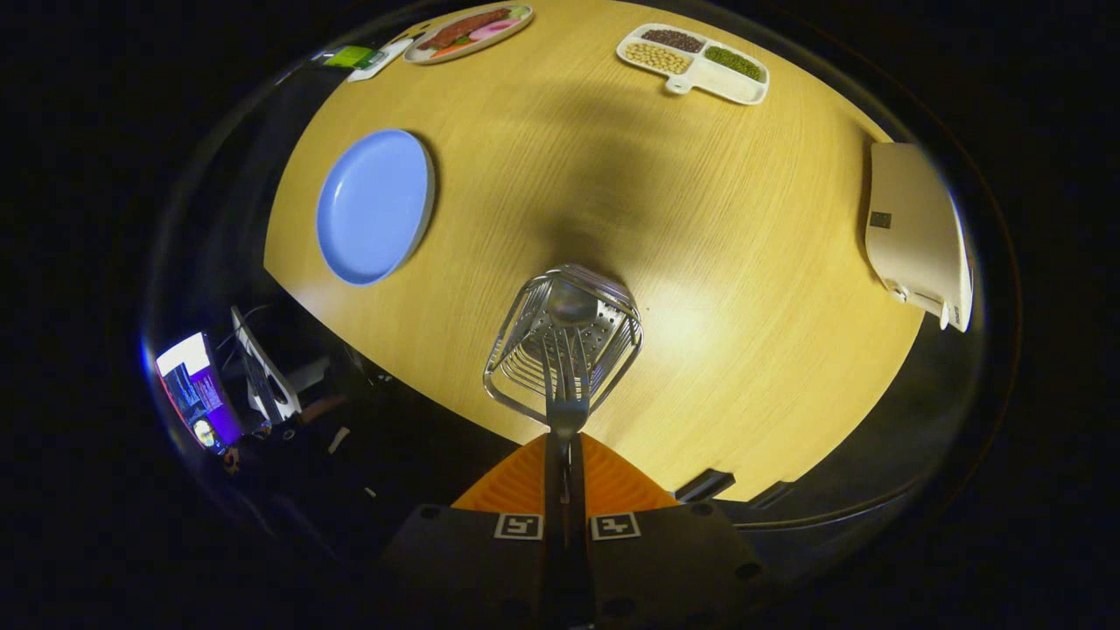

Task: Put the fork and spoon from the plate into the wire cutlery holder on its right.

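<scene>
I look down on the wire cutlery holder [525, 337], which stands on the wooden table [744, 227] just ahead of my fingers. A spoon [570, 302] rests inside it, bowl end toward the far side. My gripper [564, 448] is shut on the fork [565, 389]: its handle is pinched between the orange fingers [516, 486] and its tines point down into the holder beside the spoon. The blue plate [372, 206] lies to the holder's left, farther off, with nothing on it.
A divided white tray [733, 86] with beans and a plate of food [468, 31] sit at the table's far side. A white device [914, 232] lies at the right edge. Off the near-left table edge stands a lit monitor [197, 398].
</scene>
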### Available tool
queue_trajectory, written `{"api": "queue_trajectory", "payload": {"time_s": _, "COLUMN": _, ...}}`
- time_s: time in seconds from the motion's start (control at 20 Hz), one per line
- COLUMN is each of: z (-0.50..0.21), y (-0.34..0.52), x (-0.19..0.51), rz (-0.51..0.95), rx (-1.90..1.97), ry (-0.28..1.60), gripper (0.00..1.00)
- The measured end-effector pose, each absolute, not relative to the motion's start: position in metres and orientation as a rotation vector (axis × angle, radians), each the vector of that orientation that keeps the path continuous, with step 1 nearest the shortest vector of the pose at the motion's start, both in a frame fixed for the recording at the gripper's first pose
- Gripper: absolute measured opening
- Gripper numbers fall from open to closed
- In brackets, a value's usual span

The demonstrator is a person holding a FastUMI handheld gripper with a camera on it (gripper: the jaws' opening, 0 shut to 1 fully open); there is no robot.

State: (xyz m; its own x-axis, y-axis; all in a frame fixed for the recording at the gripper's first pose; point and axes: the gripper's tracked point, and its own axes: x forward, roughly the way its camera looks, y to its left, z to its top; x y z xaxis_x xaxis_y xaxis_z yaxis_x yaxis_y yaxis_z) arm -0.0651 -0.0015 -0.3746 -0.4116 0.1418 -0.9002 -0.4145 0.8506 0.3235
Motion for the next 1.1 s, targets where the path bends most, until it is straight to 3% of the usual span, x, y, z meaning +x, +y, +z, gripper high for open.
{"api": "queue_trajectory", "payload": {"time_s": 0.7, "z": -0.405, "y": 0.014, "x": -0.054, "rz": 0.604, "rx": -0.372, "ry": 2.069, "gripper": 0.06}}
{"api": "queue_trajectory", "payload": {"time_s": 1.0, "z": -0.404, "y": 0.022, "x": -0.048, "rz": 0.643, "rx": -0.325, "ry": 1.974, "gripper": 0.16}}
{"api": "queue_trajectory", "payload": {"time_s": 1.1, "z": -0.399, "y": 0.025, "x": -0.043, "rz": 0.656, "rx": -0.272, "ry": 1.901, "gripper": 0.29}}
